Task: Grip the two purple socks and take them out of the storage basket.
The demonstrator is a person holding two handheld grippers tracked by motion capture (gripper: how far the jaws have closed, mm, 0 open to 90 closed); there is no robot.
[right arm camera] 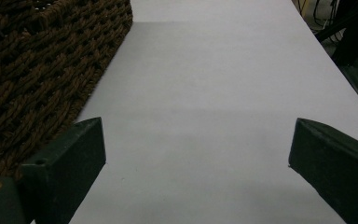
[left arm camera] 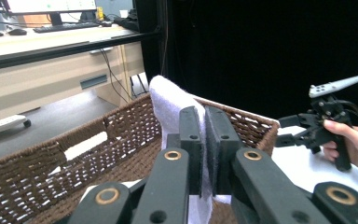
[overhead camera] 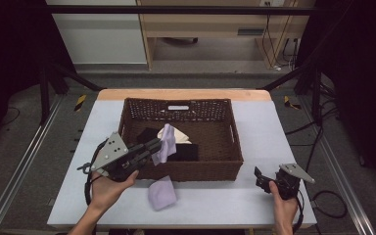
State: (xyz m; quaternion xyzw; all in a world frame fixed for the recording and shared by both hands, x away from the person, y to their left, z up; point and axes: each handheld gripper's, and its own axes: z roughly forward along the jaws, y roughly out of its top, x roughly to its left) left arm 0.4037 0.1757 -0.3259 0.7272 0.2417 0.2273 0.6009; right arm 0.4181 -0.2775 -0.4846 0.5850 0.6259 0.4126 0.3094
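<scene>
A brown wicker basket (overhead camera: 191, 171) stands in the middle of the white table (overhead camera: 254, 127). My left gripper (overhead camera: 155, 144) reaches over its front left rim, shut on a lavender cloth (overhead camera: 164, 147) that hangs into the basket. In the left gripper view the cloth (left arm camera: 168, 100) is pinched between the jaws of the left gripper (left arm camera: 204, 116), above the basket (left arm camera: 121, 126). A second lavender cloth (overhead camera: 161, 192) lies on the table in front of the basket. My right gripper (overhead camera: 259, 176) rests open near the front right, with nothing between its jaws (right arm camera: 196, 144).
Inside the basket lie a cream cloth (overhead camera: 181, 134) and black cloths (overhead camera: 183, 152). The right gripper view has the basket's wall (right arm camera: 37, 60) at its left and bare table (right arm camera: 214, 70) ahead. Metal frame rails and cables run beside the table.
</scene>
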